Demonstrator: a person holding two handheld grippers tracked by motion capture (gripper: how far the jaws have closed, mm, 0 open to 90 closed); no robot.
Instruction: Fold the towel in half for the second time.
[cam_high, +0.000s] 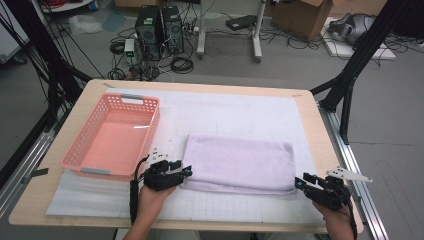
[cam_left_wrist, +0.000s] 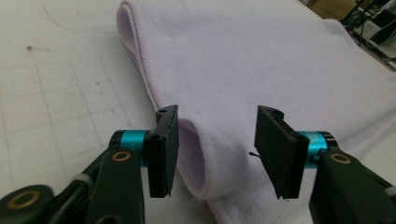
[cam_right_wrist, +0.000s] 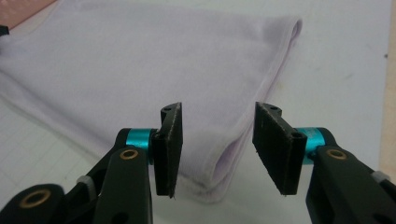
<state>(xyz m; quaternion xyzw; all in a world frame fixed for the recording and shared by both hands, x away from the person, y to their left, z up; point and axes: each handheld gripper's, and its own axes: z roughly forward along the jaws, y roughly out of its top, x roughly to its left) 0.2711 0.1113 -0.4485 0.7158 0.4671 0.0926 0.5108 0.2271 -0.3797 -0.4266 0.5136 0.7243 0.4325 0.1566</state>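
A pink basket (cam_high: 112, 137) sits at nine o'clock on the white mat (cam_high: 235, 112). Beside it, the left gripper (cam_high: 187, 171) has its jaws spread around the near left corner of the folded lilac towel (cam_high: 240, 162), which lies at centre. At four o'clock, the right gripper (cam_high: 298, 181) straddles the towel's near right corner, jaws apart.
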